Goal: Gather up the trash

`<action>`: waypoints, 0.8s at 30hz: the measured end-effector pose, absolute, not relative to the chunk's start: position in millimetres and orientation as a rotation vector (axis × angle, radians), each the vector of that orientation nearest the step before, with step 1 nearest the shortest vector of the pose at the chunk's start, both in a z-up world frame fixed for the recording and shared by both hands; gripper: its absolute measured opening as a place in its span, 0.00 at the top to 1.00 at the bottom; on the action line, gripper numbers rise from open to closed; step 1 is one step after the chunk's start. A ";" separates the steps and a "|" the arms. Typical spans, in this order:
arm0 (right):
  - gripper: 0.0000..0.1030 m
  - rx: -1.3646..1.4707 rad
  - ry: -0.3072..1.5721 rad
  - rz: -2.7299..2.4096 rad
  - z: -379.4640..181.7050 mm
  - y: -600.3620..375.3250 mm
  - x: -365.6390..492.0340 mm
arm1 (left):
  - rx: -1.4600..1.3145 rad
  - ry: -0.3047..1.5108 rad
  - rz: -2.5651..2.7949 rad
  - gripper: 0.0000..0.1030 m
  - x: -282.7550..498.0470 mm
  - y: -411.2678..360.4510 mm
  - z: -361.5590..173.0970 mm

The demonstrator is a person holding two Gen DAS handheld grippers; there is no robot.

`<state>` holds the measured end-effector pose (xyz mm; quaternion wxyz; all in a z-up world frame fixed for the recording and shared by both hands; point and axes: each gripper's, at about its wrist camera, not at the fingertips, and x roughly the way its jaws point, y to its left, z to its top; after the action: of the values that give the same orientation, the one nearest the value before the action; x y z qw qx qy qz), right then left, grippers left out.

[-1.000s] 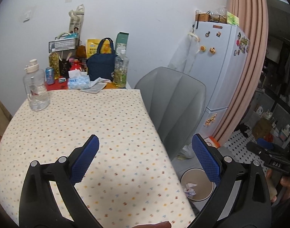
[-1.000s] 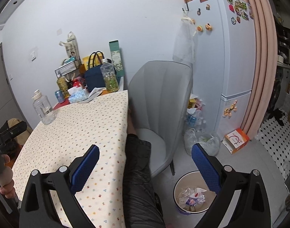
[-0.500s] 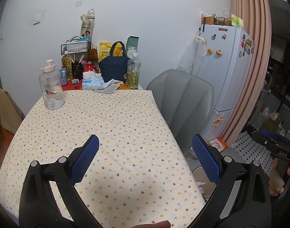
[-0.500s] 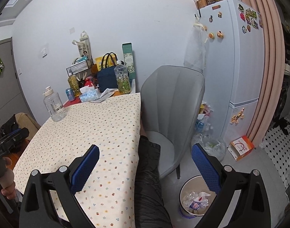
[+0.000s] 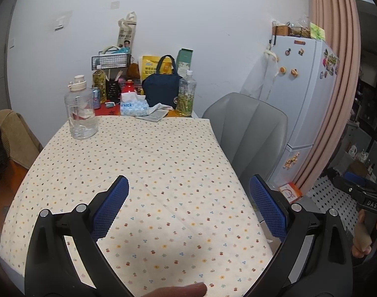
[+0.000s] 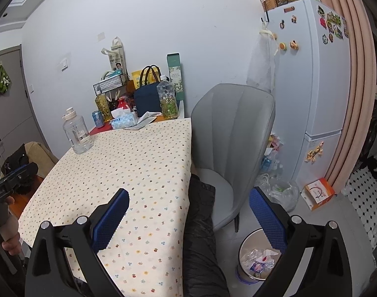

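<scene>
My left gripper (image 5: pixel 188 205) hangs open above the near part of the table (image 5: pixel 139 173), which wears a dotted cloth; nothing sits between its blue pads. To the right of the table edge, my right gripper (image 6: pixel 188 212) is open and empty too. A round waste bin (image 6: pixel 256 259) holding crumpled wrappers stands on the floor just below the right gripper's right finger. At the table's far end lie a crumpled white tissue (image 5: pixel 158 107) and a paper sheet (image 5: pixel 152 116), next to a blue tissue pack (image 5: pixel 132 106).
A clear water jug (image 5: pixel 80 110), a green tea bottle (image 5: pixel 186 94), a can (image 5: pixel 96 97) and a navy bag (image 5: pixel 161 90) crowd the far end. A grey chair (image 6: pixel 232 133) stands beside the table, a white fridge (image 6: pixel 312 79) behind it, plastic bags (image 6: pixel 277 188) and a small box (image 6: pixel 318 193) on the floor.
Both views have tilted up and pulled back from the table. The bin has dropped out of the left wrist view. Both grippers stayed open and empty.
</scene>
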<state>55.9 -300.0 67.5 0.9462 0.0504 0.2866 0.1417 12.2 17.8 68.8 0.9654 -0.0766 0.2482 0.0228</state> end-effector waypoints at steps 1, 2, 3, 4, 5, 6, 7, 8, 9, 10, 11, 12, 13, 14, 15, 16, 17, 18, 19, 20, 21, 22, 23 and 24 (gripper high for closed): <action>0.07 0.108 0.587 0.295 66.8 -299.8 56.2 | -0.162 0.503 0.050 0.06 11.9 19.8 68.1; 0.07 0.111 0.588 0.299 65.9 -299.2 55.9 | -0.166 0.505 0.051 0.06 11.8 21.2 67.2; 0.07 0.116 0.587 0.304 65.5 -299.1 55.5 | -0.169 0.507 0.053 0.06 12.2 22.2 66.8; 0.07 0.119 0.587 0.307 65.9 -299.1 56.6 | -0.170 0.508 0.054 0.06 12.2 23.0 65.8; 0.07 0.124 0.586 0.310 65.3 -299.3 56.4 | -0.171 0.510 0.054 0.06 12.2 23.1 65.3; 0.07 0.127 0.586 0.309 64.9 -299.6 56.3 | -0.171 0.511 0.054 0.06 12.3 23.1 65.0; 0.07 0.131 0.585 0.308 64.5 -300.2 56.5 | -0.170 0.511 0.052 0.06 12.1 22.8 64.9; 0.07 0.131 0.585 0.306 64.1 -300.2 56.3 | -0.169 0.510 0.050 0.06 11.7 22.2 64.9; 0.07 0.131 0.584 0.304 63.9 -300.4 56.3 | -0.167 0.508 0.048 0.06 10.9 21.4 65.0; 0.07 0.131 0.583 0.304 63.6 -300.9 56.2 | -0.164 0.507 0.046 0.06 10.8 20.2 65.6; 0.07 0.132 0.583 0.305 63.8 -301.2 56.1 | -0.163 0.507 0.046 0.06 10.8 19.8 65.7; 0.07 0.131 0.583 0.305 63.9 -301.3 56.1 | -0.162 0.507 0.046 0.06 10.7 19.2 65.6; 0.07 0.129 0.582 0.303 64.0 -301.5 56.2 | -0.160 0.509 0.047 0.06 10.6 18.9 65.3; 0.07 0.126 0.581 0.300 64.4 -301.5 56.0 | -0.159 0.511 0.049 0.06 10.7 18.8 65.0; 0.07 0.124 0.580 0.297 64.2 -301.6 56.3 | -0.159 0.513 0.050 0.06 10.9 18.9 64.3; 0.07 0.126 0.580 0.297 64.3 -301.7 56.2 | -0.159 0.515 0.049 0.06 10.7 18.9 63.8; 0.07 0.130 0.581 0.298 64.1 -302.0 56.1 | -0.159 0.517 0.050 0.06 10.7 19.1 63.5; 0.07 0.134 0.582 0.299 63.8 -302.4 55.9 | -0.158 0.519 0.052 0.06 10.7 19.5 63.0; 0.07 0.139 0.584 0.298 63.4 -303.1 56.5 | -0.159 0.519 0.053 0.06 10.7 19.6 62.8; 0.07 0.141 0.585 0.297 63.2 -303.7 57.0 | -0.159 0.519 0.055 0.06 10.6 19.7 63.0; 0.07 0.141 0.584 0.293 63.1 -303.7 56.9 | -0.160 0.519 0.056 0.06 10.7 20.1 63.1; 0.07 0.140 0.582 0.288 62.8 -303.8 56.7 | -0.160 0.519 0.058 0.06 10.6 20.5 63.0; 0.07 0.137 0.581 0.286 62.5 -303.4 56.5 | -0.161 0.519 0.058 0.06 10.5 20.8 63.1; 0.07 0.136 0.582 0.287 62.4 -302.5 56.0 | -0.161 0.519 0.058 0.06 10.5 20.9 62.9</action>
<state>56.0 -302.5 62.4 0.9455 0.0670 0.2858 0.1408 10.5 20.9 62.9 0.9629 -0.0795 0.2563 0.0286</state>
